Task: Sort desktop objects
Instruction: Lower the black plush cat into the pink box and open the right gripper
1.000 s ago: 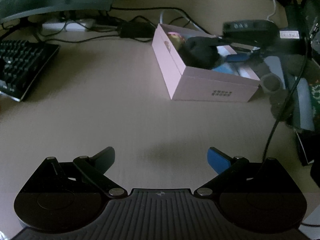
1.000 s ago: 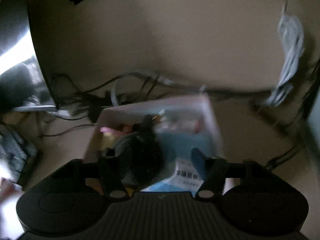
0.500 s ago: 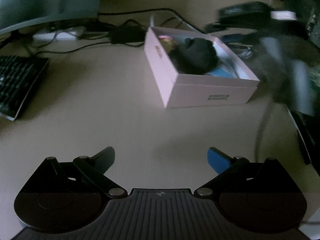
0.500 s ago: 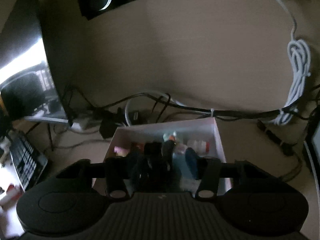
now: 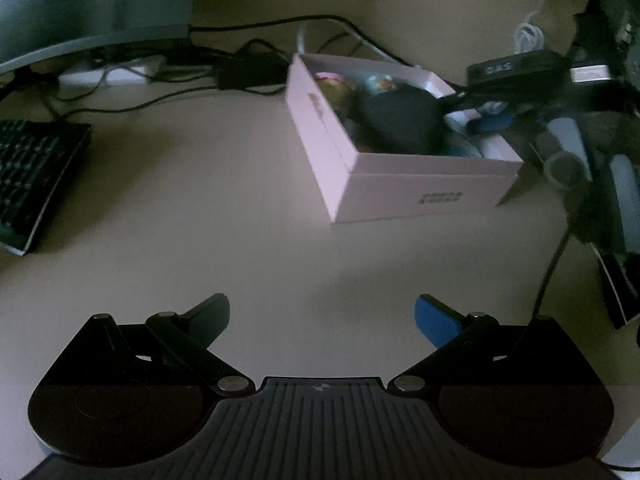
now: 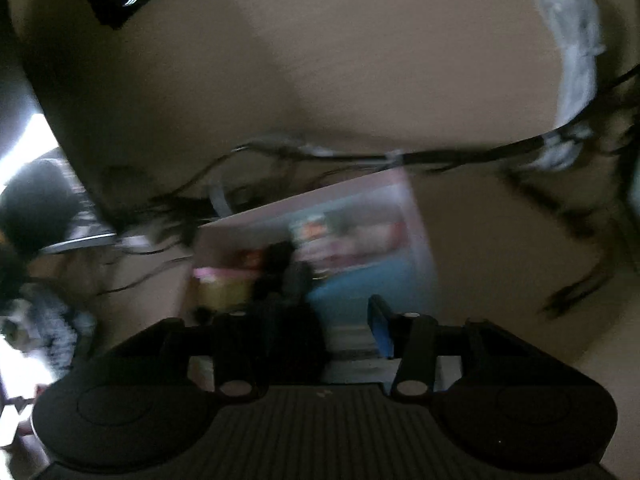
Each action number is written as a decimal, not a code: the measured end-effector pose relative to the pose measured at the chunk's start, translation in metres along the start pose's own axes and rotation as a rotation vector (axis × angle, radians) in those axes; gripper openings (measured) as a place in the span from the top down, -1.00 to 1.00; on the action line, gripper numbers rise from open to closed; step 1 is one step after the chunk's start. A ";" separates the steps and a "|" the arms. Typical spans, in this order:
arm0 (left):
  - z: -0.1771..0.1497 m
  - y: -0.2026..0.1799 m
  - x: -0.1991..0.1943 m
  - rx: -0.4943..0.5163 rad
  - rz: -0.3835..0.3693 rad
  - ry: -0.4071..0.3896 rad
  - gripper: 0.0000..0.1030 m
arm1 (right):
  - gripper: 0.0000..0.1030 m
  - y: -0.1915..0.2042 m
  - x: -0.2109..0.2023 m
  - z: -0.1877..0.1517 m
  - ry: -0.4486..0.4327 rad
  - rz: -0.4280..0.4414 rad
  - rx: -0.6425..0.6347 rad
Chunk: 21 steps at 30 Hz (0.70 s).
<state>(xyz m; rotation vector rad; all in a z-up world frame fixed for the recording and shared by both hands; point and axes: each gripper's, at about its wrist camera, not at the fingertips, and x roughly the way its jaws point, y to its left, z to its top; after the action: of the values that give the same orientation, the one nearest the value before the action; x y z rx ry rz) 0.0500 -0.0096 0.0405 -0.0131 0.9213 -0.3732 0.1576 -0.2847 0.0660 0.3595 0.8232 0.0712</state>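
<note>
A pink cardboard box [image 5: 400, 184] stands on the beige desk, holding a black rounded object [image 5: 404, 120], small colourful items and blue packaging. My left gripper [image 5: 322, 316] is open and empty, low over bare desk in front of the box. My right gripper [image 6: 312, 320] hangs over the box [image 6: 416, 216], also seen from the left wrist [image 5: 516, 68]. Its view is blurred. A black object [image 6: 288, 320] sits between its fingers; whether they hold it is unclear.
A black keyboard [image 5: 28, 176] lies at the left. A monitor base [image 5: 92, 12], power strip and black cables [image 5: 240, 64] run along the back. A coiled white cable [image 6: 572, 40] lies back right. Dark clutter [image 5: 600, 152] fills the right edge.
My right gripper has moved above the box, and its view is now smeared by motion. The left wrist view has drifted slightly, with the box sitting a little further right.
</note>
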 end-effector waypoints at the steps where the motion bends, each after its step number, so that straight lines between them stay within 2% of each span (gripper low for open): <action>1: 0.001 -0.002 0.000 0.009 -0.005 0.000 -0.97 | 0.07 -0.005 0.006 0.000 0.034 0.020 0.027; 3: 0.002 -0.007 0.002 0.026 -0.015 0.001 -0.97 | 0.05 -0.005 0.009 -0.003 0.025 0.030 0.024; 6: 0.006 -0.014 0.005 0.057 -0.017 -0.001 -0.97 | 0.01 0.008 0.011 -0.007 0.024 0.001 -0.014; 9: 0.008 -0.019 0.003 0.079 -0.018 -0.016 -0.97 | 0.02 0.019 -0.002 -0.010 -0.048 -0.057 -0.065; 11: 0.009 -0.020 0.005 0.077 -0.018 -0.010 -0.97 | 0.02 0.025 -0.019 -0.009 -0.113 -0.009 -0.079; 14: 0.008 -0.025 0.009 0.086 -0.025 0.004 -0.97 | 0.02 0.039 -0.029 0.000 -0.136 0.108 -0.086; 17: 0.006 -0.032 0.006 0.106 -0.039 0.002 -0.97 | 0.02 0.052 -0.009 0.009 -0.109 0.118 -0.088; 19: 0.006 -0.031 0.001 0.116 -0.035 -0.014 -0.97 | 0.05 0.050 0.013 0.008 -0.038 0.088 -0.049; 20: 0.006 -0.029 -0.001 0.115 -0.027 -0.024 -0.97 | 0.09 0.044 0.020 0.004 0.005 0.108 -0.001; 21: 0.006 -0.025 -0.003 0.107 -0.016 -0.031 -0.98 | 0.09 0.039 0.017 -0.001 0.010 0.143 0.030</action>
<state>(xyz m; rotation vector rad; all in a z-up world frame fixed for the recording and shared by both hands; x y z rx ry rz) 0.0454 -0.0333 0.0512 0.0719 0.8699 -0.4356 0.1716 -0.2448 0.0662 0.4461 0.8082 0.1943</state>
